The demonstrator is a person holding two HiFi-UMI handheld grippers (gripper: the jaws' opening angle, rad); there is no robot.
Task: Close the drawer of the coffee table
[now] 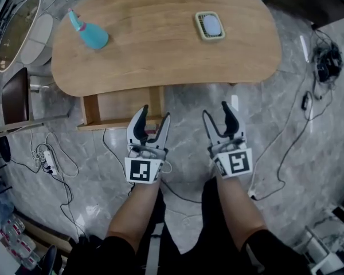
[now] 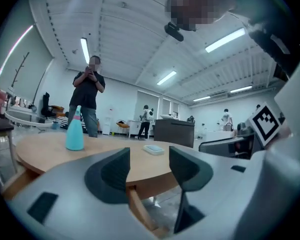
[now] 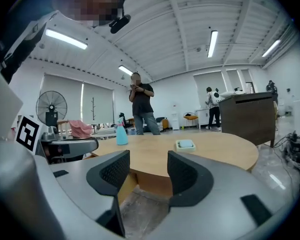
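Evidently left hand-held gripper [image 1: 155,115] and right hand-held gripper [image 1: 216,111] gape empty; an off-centre push could jam the open wooden drawer [image 1: 121,106].

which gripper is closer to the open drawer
The left gripper, whose open jaws sit at the front corner of the drawer; the right gripper, also open, is off to the side over the floor.

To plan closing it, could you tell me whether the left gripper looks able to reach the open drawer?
Probably yes: the left gripper, jaws apart and empty, is right by the front edge of the drawer, and nothing stands between them.
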